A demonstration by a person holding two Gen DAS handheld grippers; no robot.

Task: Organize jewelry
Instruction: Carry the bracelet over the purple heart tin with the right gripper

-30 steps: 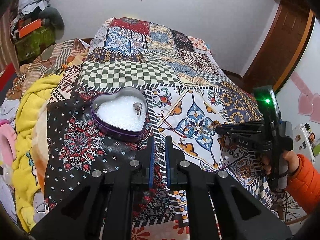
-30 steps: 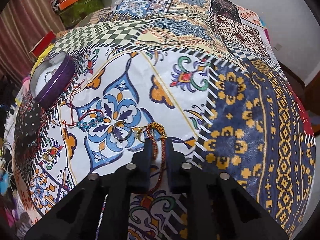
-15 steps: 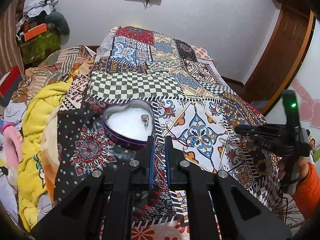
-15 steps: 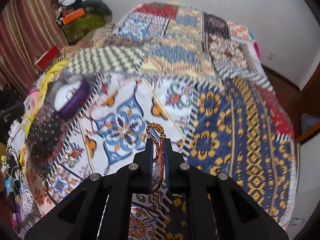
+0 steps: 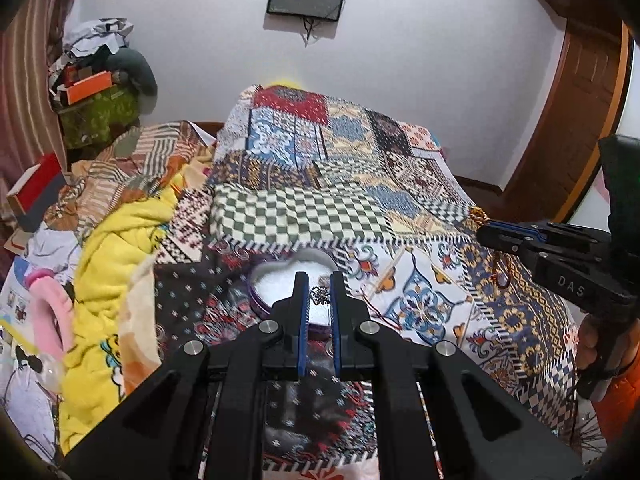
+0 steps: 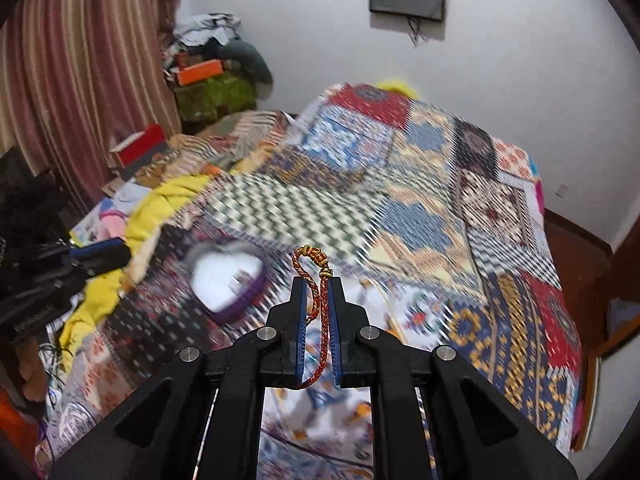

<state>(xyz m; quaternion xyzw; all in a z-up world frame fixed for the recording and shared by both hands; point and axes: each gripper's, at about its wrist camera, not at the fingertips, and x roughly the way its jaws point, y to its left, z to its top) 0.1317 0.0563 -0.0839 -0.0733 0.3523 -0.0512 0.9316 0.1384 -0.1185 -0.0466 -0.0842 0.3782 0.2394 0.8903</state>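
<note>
Right gripper [image 6: 318, 286] clamps braided bracelet [image 6: 316, 280]; left gripper [image 5: 319, 284] narrowly parted, empty; bedspread [image 6: 400, 208] blurred.

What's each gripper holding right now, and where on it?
The right gripper pinches the red-and-gold braided bracelet partway along its doubled cord, knotted loop above the tips. The left gripper is open, holding nothing.

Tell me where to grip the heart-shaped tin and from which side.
Pinch the heart-shaped tin by its purple wall at its left side, from above, one finger inside, one outside. It lies flat and open-topped on the quilt, and the ring sits toward its right.
</note>
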